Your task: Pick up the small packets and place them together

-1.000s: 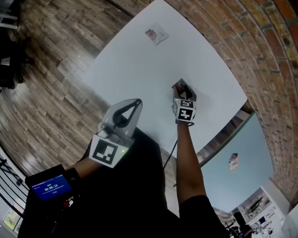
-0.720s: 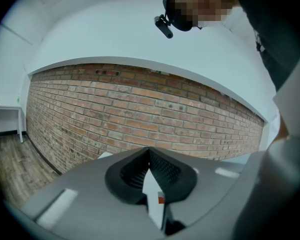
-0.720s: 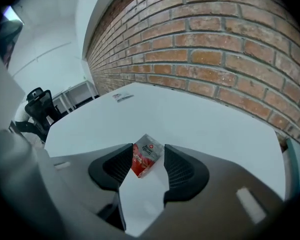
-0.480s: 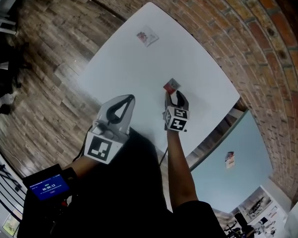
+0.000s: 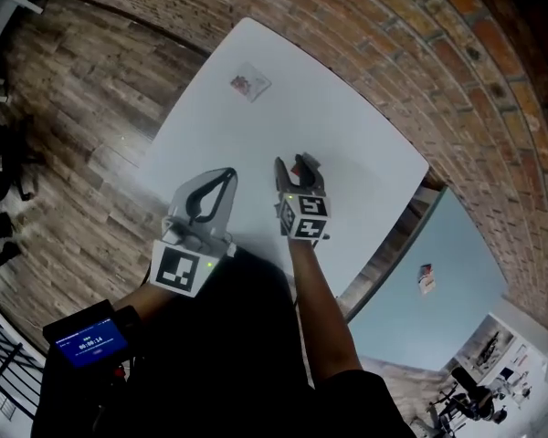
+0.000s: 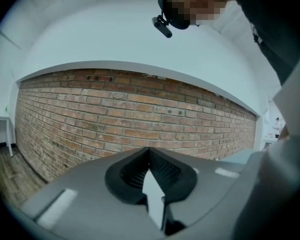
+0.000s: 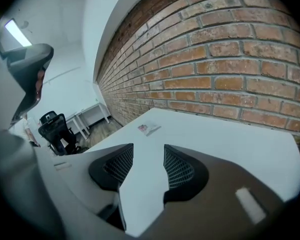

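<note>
My right gripper has slid forward over the white worktop. The near packet, just ahead of its tips half a second ago, now shows only as a reddish scrap between the wide-apart jaws. The right gripper view shows bare worktop there, so I judge nothing is gripped yet. The far packet lies well apart, near the far edge. My left gripper hangs back — jaws pressed together, empty.

Right claw opened (jaws apart); held packet apparently gone from grip.
</note>
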